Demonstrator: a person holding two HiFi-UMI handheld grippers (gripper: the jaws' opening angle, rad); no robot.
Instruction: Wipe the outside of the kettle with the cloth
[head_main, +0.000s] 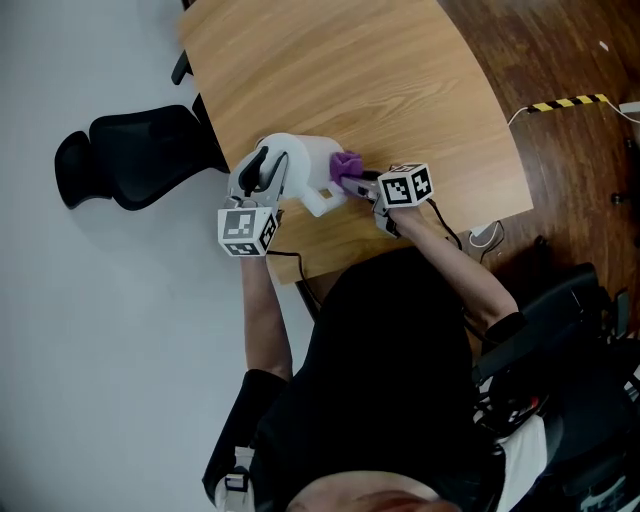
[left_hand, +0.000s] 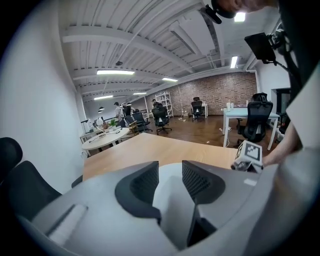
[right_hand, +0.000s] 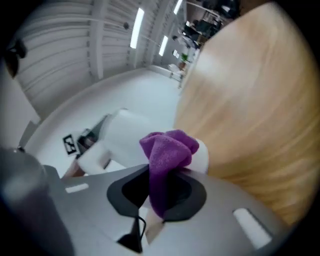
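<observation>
The wooden table fills the upper middle of the head view, and all the work is at its near edge. The white kettle stands there, close to the near left corner, seen from above as a rounded body with a blocky white part on its near side.

The left tongs come at the kettle from the near left. Their jaws stand nearly together with only a narrow strip of white kettle between the ribbed pads. This looks like a steadying grip on the kettle's left side, though it isn't clear which part of the kettle they have.

The right tongs reach in from the right, lying about level, with their length pointing left at the kettle. Their jaws are closed on the purple cloth, which bunches out past the tips.

The kettle lies directly left of the cloth, along the line of the right tongs. In the head view the bunched cloth sits against or just beside the kettle's right wall, but actual contact can't be confirmed. The wiping will probably fall to the right hand. It needs to press the cloth leftward onto the wall and sweep it around the curve while the left hand braces the kettle against the push.
</observation>
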